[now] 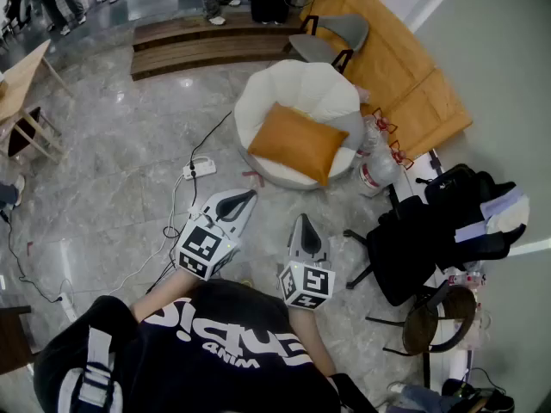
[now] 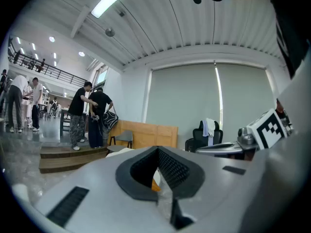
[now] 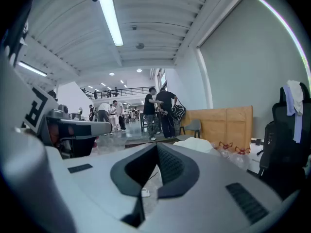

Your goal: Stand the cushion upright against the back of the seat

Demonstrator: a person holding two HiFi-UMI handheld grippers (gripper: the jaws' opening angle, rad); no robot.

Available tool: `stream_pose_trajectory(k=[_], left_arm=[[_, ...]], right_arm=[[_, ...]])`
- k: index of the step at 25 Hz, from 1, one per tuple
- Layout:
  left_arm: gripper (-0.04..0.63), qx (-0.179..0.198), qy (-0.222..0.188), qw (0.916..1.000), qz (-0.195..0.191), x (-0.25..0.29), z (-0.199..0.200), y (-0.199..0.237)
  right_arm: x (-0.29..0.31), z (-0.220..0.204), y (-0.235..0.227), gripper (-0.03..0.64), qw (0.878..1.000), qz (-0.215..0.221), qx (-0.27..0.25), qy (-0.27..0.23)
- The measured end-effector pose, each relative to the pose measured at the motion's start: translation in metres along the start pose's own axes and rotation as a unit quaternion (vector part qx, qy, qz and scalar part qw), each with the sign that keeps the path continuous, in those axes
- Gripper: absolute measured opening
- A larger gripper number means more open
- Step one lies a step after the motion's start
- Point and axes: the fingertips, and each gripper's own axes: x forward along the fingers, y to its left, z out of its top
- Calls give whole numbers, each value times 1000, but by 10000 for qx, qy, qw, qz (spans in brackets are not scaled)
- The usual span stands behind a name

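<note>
Orange rectangular fabric cushion lies flat on the white shell-shaped padded seat, well ahead of me. I judge this the approach: my left tool and right tool are both closed, holding nothing. Next they must open and take the cushion's edge; a white power strip and clear plastic bottles flank the way.

The floor was polished grey stone, veined like marble. A low wooden step ran along its far side, and people stood at it. Just right of the step stood a grey chair, and past that a pale wooden panel stood along the grey wall. Well in front of the step, a white power strip lay among cables. Closed blinds covered the window. A long strip light glowed on the ribbed ceiling.
</note>
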Motion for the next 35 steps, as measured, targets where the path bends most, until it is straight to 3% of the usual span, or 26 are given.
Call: stream_pose_trajectory(k=[10,20,35], left_arm=[[8,-47,56,10000,-25,-8,5,3],[8,-7,100,9999,-98,-32,-7,29],[8,-88,255,9987,-434,-30,-15,48]], right_arm=[[-1,-3,11,21,10000,-3,4,17],[2,1,42,21,9995,283,-107,-117],[8,-17,44,21,9999,-127,30,-15]])
